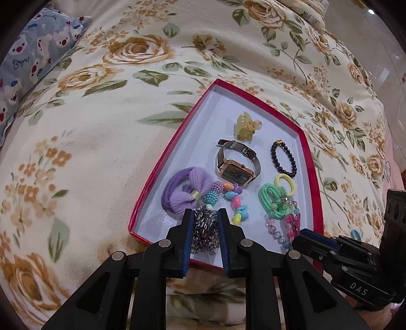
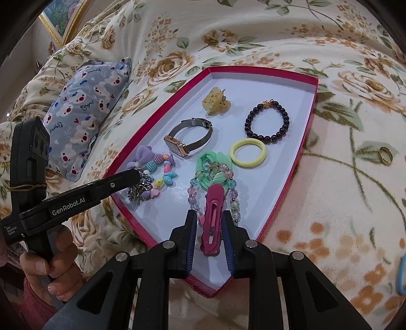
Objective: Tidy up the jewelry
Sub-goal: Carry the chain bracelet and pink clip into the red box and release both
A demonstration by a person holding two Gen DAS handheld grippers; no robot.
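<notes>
A red-rimmed white tray (image 1: 314, 187) (image 2: 314, 101) lies on the floral bedspread. It holds a yellow claw clip (image 1: 247, 127) (image 2: 215, 102), a watch (image 1: 236, 162) (image 2: 189, 138), a dark bead bracelet (image 1: 284, 158) (image 2: 266, 121), a yellow hair tie (image 2: 248, 153), a green hair tie (image 1: 272, 200) (image 2: 214, 167), a purple scrunchie (image 1: 185, 193), a pastel bead bracelet (image 2: 162, 177) and a clear bead bracelet (image 2: 234, 200). My left gripper (image 1: 205, 215) is shut on a silver chain (image 1: 205, 231) (image 2: 140, 189) over the tray's near corner. My right gripper (image 2: 209, 218) is shut on a pink hair clip (image 2: 212, 220) above the tray.
A gold ring (image 2: 385, 155) (image 1: 333, 185) and a blue hair tie (image 2: 401, 275) (image 1: 356, 234) lie on the bedspread right of the tray. A blue bear-print pillow (image 2: 83, 111) (image 1: 33, 55) sits to the left. A framed picture (image 2: 63, 15) stands far left.
</notes>
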